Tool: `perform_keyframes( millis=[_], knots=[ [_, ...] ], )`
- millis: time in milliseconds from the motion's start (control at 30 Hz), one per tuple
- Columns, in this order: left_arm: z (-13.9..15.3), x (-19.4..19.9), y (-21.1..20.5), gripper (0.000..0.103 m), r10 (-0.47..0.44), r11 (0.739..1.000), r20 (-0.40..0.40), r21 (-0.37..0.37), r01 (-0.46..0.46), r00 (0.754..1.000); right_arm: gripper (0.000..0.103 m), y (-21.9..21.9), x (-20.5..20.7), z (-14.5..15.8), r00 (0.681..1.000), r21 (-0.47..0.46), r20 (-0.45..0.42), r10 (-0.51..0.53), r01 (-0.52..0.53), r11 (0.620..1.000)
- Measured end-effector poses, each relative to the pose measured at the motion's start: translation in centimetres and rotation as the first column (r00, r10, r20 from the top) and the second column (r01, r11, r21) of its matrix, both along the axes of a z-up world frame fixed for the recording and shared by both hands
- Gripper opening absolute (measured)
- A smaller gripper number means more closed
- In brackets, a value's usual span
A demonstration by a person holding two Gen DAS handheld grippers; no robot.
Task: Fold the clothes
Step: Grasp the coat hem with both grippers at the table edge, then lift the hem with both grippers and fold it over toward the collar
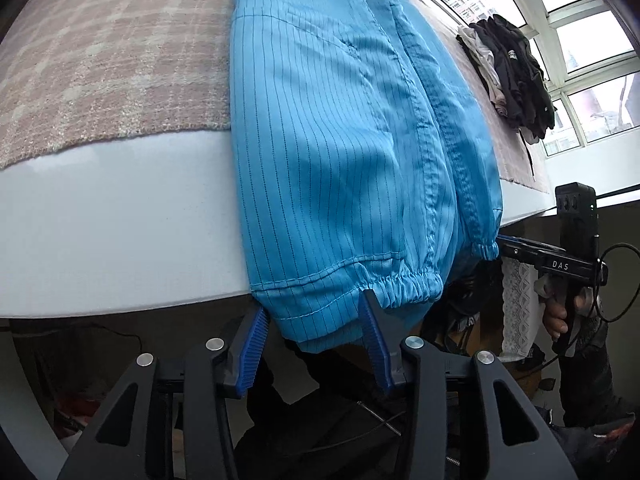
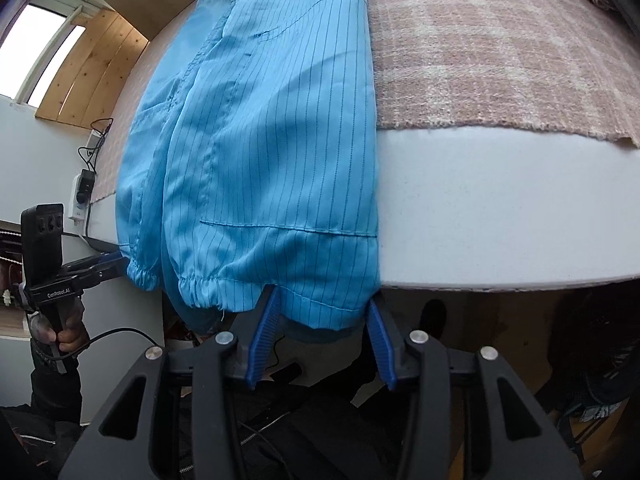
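both jaws apart, blue garment (image 1: 340, 160) hem between

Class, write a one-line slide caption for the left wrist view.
Left gripper open around the hem of a blue striped garment hanging over the table edge.

"DAS" on right gripper (image 1: 498, 245) body; "GenRobot.AI" on left gripper (image 2: 116, 259) body.

We see a white table (image 1: 120, 232) bearing a pink plaid blanket (image 1: 120, 60), a blue striped garment (image 1: 340, 140) and dark clothes (image 1: 512, 72).
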State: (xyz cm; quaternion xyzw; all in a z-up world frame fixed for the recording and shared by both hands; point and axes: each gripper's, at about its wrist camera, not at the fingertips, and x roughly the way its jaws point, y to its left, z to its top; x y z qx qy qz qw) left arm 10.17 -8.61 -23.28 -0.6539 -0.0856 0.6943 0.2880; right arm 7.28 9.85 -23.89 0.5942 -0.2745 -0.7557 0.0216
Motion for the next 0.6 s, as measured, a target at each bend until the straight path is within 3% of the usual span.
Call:
perform_keyframes(
  millis=[33,133,200,233,400,600],
  knots=[
    [-0.1,-0.1,-0.2,0.041,0.008,1.0,0.012,0.013,-0.009,1.0,0.04,0.0,-0.1,-0.1,1.0,-0.007,0.003,0.004,-0.004,1.0],
    [-0.3,-0.2,-0.5,0.023,0.026,0.999,0.027,0.034,-0.027,0.999,0.031,0.2,-0.4,-0.5,1.0,-0.053,0.013,0.001,-0.001,0.999],
    [-0.1,-0.2,-0.5,0.01,0.016,0.998,0.026,0.055,-0.017,1.0,0.011,0.1,-0.5,-0.4,1.0,-0.099,0.001,0.007,-0.007,0.995],
    [0.2,-0.1,-0.5,0.007,0.011,0.997,0.027,0.074,-0.013,1.0,0.011,-0.1,-0.6,-0.1,1.0,-0.105,-0.01,0.017,-0.018,0.994],
    [2.6,-0.4,-0.5,0.003,0.004,0.982,0.024,0.187,-0.009,1.0,0.008,-0.5,-0.7,2.4,0.995,-0.176,-0.095,0.035,-0.051,0.983],
    [8.1,-2.1,0.0,0.003,0.015,0.943,-0.023,0.333,-0.007,1.0,0.008,-0.1,-2.1,8.5,0.971,-0.278,-0.238,-0.012,-0.057,0.959]
  ],
)
